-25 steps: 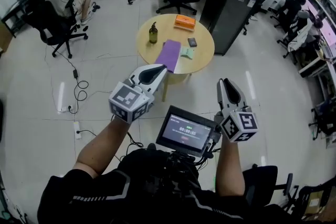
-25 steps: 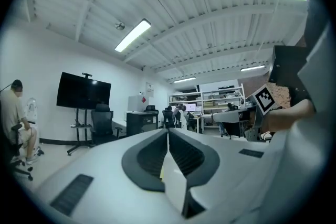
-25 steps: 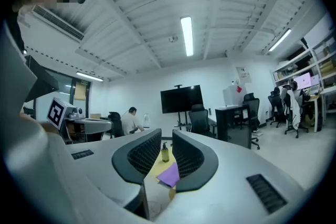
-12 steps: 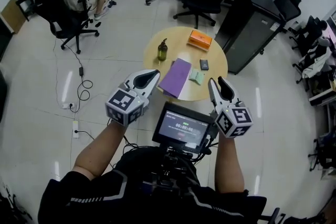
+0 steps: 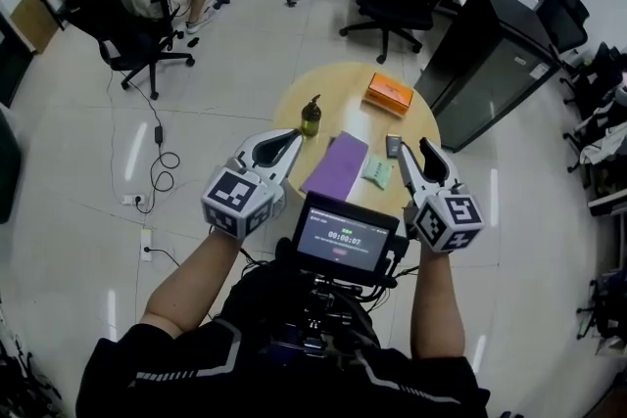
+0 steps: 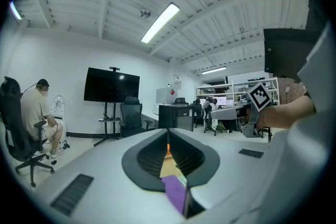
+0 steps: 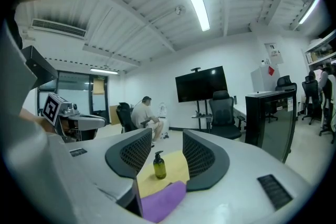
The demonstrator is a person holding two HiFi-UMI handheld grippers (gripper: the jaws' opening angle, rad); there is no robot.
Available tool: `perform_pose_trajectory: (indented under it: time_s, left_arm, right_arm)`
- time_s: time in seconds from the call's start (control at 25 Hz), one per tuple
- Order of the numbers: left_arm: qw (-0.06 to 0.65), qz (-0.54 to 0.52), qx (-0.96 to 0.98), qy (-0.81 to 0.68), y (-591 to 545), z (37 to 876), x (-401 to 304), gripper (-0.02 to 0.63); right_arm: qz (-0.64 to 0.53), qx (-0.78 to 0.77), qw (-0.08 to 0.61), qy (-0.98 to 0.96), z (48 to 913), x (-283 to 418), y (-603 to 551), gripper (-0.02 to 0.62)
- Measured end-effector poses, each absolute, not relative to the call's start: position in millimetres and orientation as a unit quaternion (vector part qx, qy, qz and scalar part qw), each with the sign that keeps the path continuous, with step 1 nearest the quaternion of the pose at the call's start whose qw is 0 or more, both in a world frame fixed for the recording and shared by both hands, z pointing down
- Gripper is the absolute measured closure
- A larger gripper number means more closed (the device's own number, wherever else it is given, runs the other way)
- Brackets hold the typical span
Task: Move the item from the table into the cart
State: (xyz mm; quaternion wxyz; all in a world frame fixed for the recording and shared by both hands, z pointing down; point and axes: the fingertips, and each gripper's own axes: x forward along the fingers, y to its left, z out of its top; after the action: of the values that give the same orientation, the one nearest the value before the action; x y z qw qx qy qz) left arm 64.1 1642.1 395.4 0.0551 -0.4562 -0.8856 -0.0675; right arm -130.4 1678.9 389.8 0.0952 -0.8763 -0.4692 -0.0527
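- While I am facing the round yellow wooden table (image 5: 343,103) at mid-frame in the head view, both tongs are hovering just short of it, touching nothing.
- My left tongs (image 5: 289,144) are sitting pressed together, empty.
- My right tongs (image 5: 413,152) have just been opening and are now spread, with nothing between them.
- Candidates are all lying on the table: an olive-green pump bottle (image 5: 311,117), a flat purple cloth (image 5: 336,166), an orange box (image 5: 389,94), a pale green packet (image 5: 376,172) and a small dark slab (image 5: 393,146).
- No cart is showing.
- I am risking tipping the tall bottle with a jaw, or dragging the cloth off the near edge.
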Motion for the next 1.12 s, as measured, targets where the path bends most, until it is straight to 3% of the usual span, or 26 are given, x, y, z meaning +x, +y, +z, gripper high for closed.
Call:
perform_pose_trajectory:
  time_s: [0.16, 0.2, 0.4, 0.48, 0.68, 0.76, 1.12]
  left_arm:
    - [0.053, -0.089, -0.46, -0.882, 1711.1, 398.0, 100.6, 0.584]
    - [0.055, -0.089, -0.463, -0.88, 1713.0, 401.1, 102.1, 0.584]
    - [0.066, -0.089, -0.471, -0.875, 1709.4, 434.0, 104.5, 0.574]
    - [0.07, -0.1, -0.474, -0.872, 1715.3, 454.6, 106.8, 0.574]
    - [0.074, -0.128, -0.505, -0.851, 1788.1, 492.1, 132.8, 0.574]
    - [0.089, -0.124, -0.522, -0.839, 1803.3, 502.7, 135.4, 0.574]
    - [0.095, -0.164, -0.562, -0.805, 1833.4, 581.3, 151.0, 0.574]
  right_arm:
    - [-0.061, -0.877, 0.099, -0.467, 392.8, -99.3, 1746.8, 0.403]
    - [-0.064, -0.878, 0.098, -0.464, 397.8, -98.2, 1749.7, 0.356]
    - [-0.06, -0.886, 0.102, -0.448, 428.5, -91.5, 1751.3, 0.344]
    - [-0.066, -0.893, 0.113, -0.43, 452.2, -79.3, 1761.8, 0.298]
    - [-0.091, -0.915, 0.129, -0.372, 506.3, -26.3, 1849.4, 0.298]
    - [-0.112, -0.927, 0.132, -0.333, 531.8, -5.7, 1873.3, 0.233]
    - [-0.143, -0.953, 0.135, -0.228, 655.8, 63.0, 1928.9, 0.233]
